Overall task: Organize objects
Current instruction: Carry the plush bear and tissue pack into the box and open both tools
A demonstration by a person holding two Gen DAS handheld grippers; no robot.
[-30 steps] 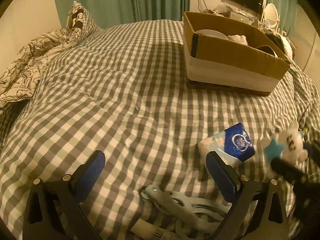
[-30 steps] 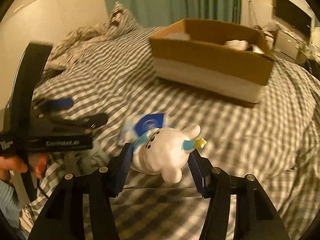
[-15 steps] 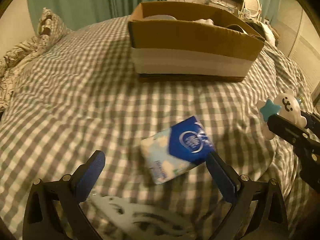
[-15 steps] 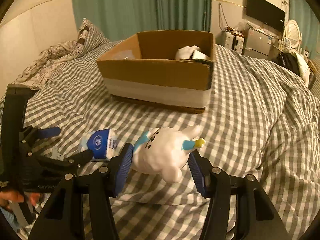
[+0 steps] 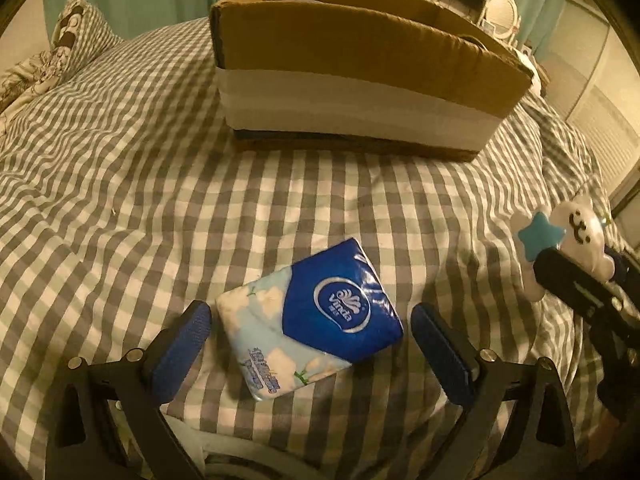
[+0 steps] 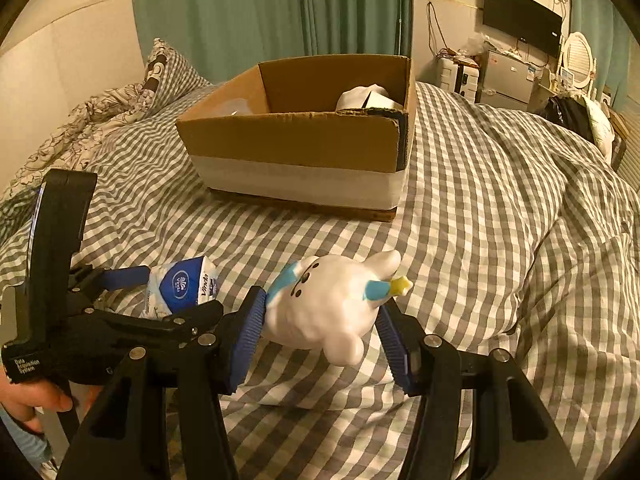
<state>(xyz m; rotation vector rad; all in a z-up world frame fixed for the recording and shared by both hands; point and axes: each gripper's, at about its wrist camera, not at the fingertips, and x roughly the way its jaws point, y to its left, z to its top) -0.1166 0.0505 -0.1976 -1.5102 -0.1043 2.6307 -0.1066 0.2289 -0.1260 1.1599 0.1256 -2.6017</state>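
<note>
Left wrist view: tissue pack framed by spread fingers, plush toy clamped in the other tool, box beyond.

Nearest, the left gripper [image 5: 307,334] stands wide apart, its blue pads flanking the tissue pack [image 5: 310,324] without clearly touching it; the pack lies flat on the checked bedspread [image 5: 120,184], skewed to the fingers. In the right wrist view the right gripper [image 6: 320,322] is closed on the white plush toy [image 6: 326,306], pads pressed into both its sides, holding it above the bedspread just beside the left gripper. Farther on, the cardboard box [image 6: 296,148] sits on the bed with a white object [image 6: 362,98] inside. Behind it are a checked pillow [image 6: 166,70], green curtains [image 6: 260,12] and a wall-mounted screen [image 6: 520,16].
</note>
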